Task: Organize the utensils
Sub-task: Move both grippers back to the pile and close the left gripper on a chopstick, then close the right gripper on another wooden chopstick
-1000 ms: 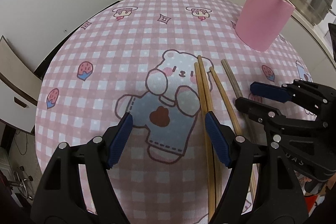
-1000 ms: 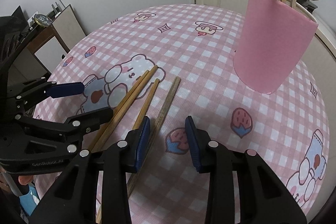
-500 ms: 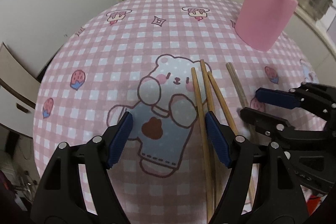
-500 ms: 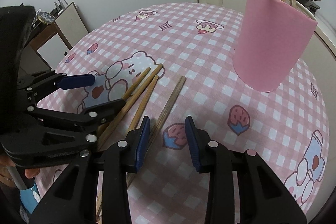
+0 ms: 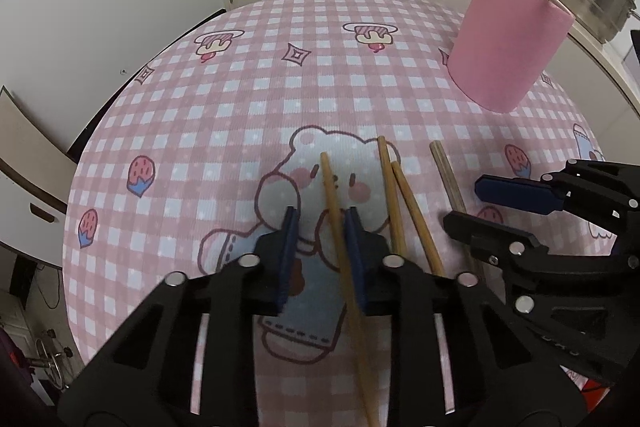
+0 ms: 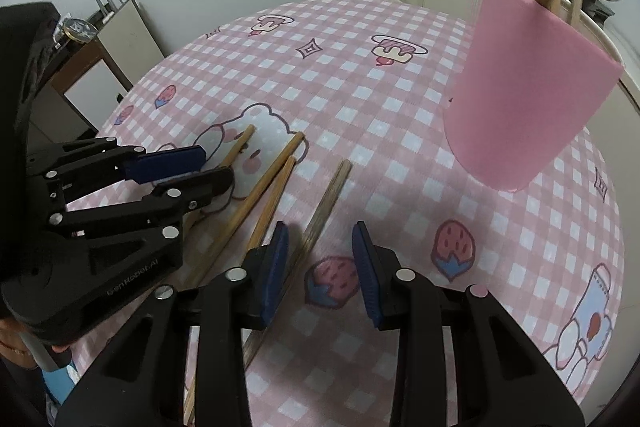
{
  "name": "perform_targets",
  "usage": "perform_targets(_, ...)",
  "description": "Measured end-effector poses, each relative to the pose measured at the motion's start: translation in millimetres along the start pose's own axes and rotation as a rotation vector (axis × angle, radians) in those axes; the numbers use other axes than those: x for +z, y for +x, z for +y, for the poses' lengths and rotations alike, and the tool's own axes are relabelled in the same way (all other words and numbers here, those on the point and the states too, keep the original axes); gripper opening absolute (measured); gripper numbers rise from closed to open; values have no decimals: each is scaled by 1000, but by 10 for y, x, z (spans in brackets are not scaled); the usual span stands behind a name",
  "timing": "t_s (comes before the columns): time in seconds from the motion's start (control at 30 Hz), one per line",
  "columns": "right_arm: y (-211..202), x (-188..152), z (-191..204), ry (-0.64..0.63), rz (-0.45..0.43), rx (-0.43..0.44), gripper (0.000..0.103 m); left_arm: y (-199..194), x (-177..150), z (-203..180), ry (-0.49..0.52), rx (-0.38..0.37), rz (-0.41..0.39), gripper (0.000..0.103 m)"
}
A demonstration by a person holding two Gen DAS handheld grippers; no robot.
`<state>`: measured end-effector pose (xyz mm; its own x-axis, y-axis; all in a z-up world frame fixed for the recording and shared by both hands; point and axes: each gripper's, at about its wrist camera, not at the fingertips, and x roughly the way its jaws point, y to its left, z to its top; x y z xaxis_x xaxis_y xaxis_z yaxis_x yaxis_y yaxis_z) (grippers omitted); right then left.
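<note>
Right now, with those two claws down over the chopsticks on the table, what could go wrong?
The left gripper is closing around one wooden chopstick, which lies against only one pad, so it could roll or tip out when lifted. The right gripper is also closing, with the grey chopstick beside one pad; it may catch only the edge. The pink cup already bristles with sticks, so a new one could snag there.

Left gripper (image 5: 320,243) and right gripper (image 6: 320,263) (side by side) both closing, angled downward
</note>
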<state>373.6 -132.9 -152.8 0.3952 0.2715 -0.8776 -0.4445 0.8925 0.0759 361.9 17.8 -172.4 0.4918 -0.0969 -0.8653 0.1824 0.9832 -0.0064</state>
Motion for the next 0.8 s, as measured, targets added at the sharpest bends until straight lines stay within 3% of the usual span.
perform_targets(0.13, 33, 52, 12, -13, 2, -38, 13, 8, 17, -23, -3, -5, 3, 8)
perform_targets(0.3, 4, 36, -9, 2, -19, -25, 7, -23, 12, -4, -22, -36, 16, 6)
perform_targets(0.5, -271, -5, 58, -12, -84, -10, 5, -333, -22, 98, -52, -71, -32, 6)
perform_targets(0.8, -1003, -8, 198, -48, -239, 23, 5, -1115, 11, 132, -78, -137, -176, 6)
